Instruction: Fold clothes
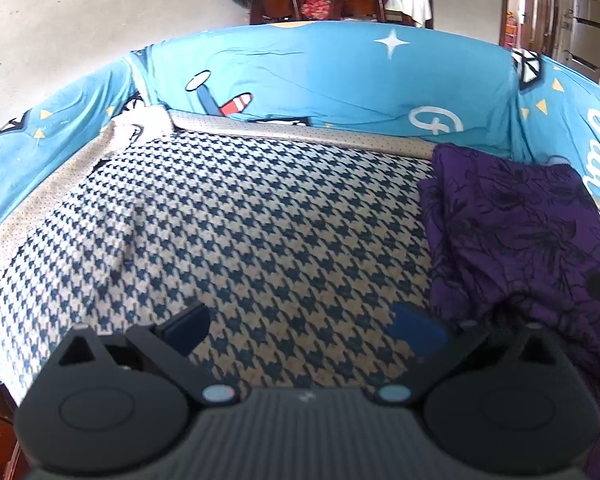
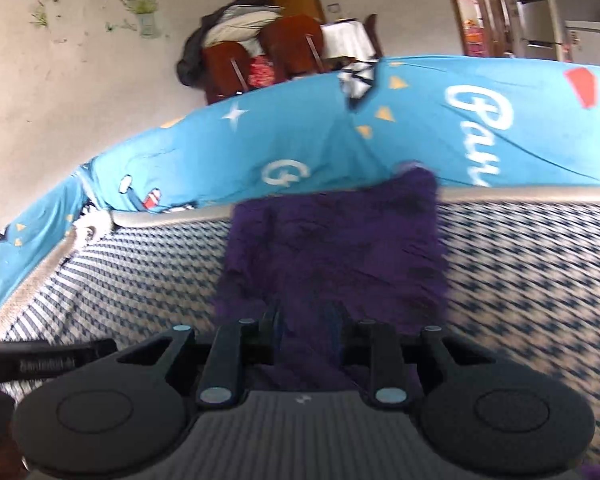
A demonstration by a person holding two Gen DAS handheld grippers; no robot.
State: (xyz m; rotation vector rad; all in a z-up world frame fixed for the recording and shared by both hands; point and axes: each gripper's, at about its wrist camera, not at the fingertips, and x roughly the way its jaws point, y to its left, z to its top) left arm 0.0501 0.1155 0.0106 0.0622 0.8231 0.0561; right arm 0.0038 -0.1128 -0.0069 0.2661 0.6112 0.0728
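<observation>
One purple garment [image 2: 332, 248] held in right gripper [image 2: 306, 324]; left gripper [image 1: 304, 326] spread wide.

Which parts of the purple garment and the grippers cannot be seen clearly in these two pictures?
- Purple garment, left wrist view: its near and right parts run behind the left gripper body and off the frame edge.
- Purple garment, right wrist view: motion blur hides its floral print and folds.
- Right gripper: narrow jaws with purple cloth between; actual pinching is not clear.
- Garment type: cannot tell in either view.

Bright daylight, strong fisheye bending at edges; right wrist view motion-blurred.
</observation>
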